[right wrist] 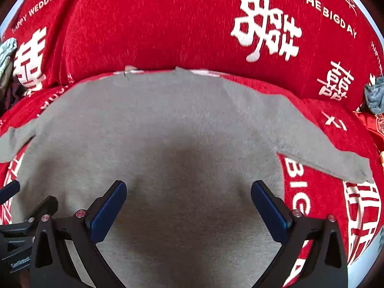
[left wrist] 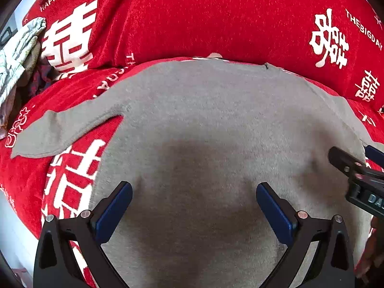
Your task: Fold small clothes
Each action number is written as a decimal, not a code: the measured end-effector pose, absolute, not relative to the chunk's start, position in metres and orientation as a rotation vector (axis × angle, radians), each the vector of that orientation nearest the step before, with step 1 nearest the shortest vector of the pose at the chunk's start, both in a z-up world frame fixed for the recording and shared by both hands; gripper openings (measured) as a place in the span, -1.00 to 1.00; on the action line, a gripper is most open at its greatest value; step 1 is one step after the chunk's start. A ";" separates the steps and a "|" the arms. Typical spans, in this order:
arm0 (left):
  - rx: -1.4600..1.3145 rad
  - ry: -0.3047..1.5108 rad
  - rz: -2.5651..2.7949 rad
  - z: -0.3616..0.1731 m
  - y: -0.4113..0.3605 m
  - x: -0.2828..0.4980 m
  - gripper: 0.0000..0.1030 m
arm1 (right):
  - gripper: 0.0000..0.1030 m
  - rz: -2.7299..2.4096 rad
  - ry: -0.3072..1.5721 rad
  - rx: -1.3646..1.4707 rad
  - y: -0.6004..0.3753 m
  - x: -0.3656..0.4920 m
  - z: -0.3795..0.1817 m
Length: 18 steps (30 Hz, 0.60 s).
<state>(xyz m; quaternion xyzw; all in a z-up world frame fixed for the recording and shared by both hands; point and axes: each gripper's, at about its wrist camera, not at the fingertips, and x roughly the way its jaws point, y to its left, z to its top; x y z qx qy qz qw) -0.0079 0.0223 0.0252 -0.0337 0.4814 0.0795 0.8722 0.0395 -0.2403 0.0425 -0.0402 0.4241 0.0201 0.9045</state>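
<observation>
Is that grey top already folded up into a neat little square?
No, the grey top lies spread flat on the red cover, with a sleeve stretched out to the side.

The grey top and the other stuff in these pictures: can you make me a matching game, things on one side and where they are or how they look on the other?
Things:
1. grey top
2. red cover
3. left gripper
4. blue-grey cloth

Descriptions:
A. has white letters printed on it
B. bunched up at the far right edge in the right wrist view
C. spread flat, sleeves out to both sides
D. open, fingers wide apart above the fabric

Pairs: 1-C, 2-A, 3-D, 4-B
</observation>
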 end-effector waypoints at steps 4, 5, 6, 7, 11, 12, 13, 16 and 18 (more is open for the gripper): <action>-0.072 1.014 0.176 0.026 0.023 -0.005 1.00 | 1.00 0.049 0.874 -0.092 -0.237 0.038 0.050; -0.073 1.018 0.176 0.026 0.023 -0.005 1.00 | 1.00 0.050 0.878 -0.097 -0.236 0.037 0.050; -0.075 1.022 0.177 0.025 0.023 -0.005 1.00 | 1.00 0.051 0.882 -0.100 -0.235 0.037 0.050; -0.076 1.025 0.179 0.025 0.023 -0.004 1.00 | 1.00 0.052 0.885 -0.100 -0.234 0.037 0.049; -0.074 1.019 0.183 0.026 0.024 -0.005 1.00 | 1.00 0.062 0.887 -0.095 -0.232 0.031 0.050; -0.072 1.017 0.184 0.027 0.025 -0.005 1.00 | 1.00 0.062 0.886 -0.096 -0.232 0.031 0.050; -0.071 1.016 0.186 0.027 0.025 -0.004 1.00 | 1.00 0.062 0.884 -0.096 -0.231 0.030 0.051; -0.069 1.020 0.191 0.027 0.025 -0.004 1.00 | 1.00 0.069 0.887 -0.088 -0.232 0.030 0.052; -0.067 1.022 0.194 0.027 0.024 -0.004 1.00 | 1.00 0.069 0.889 -0.085 -0.232 0.029 0.053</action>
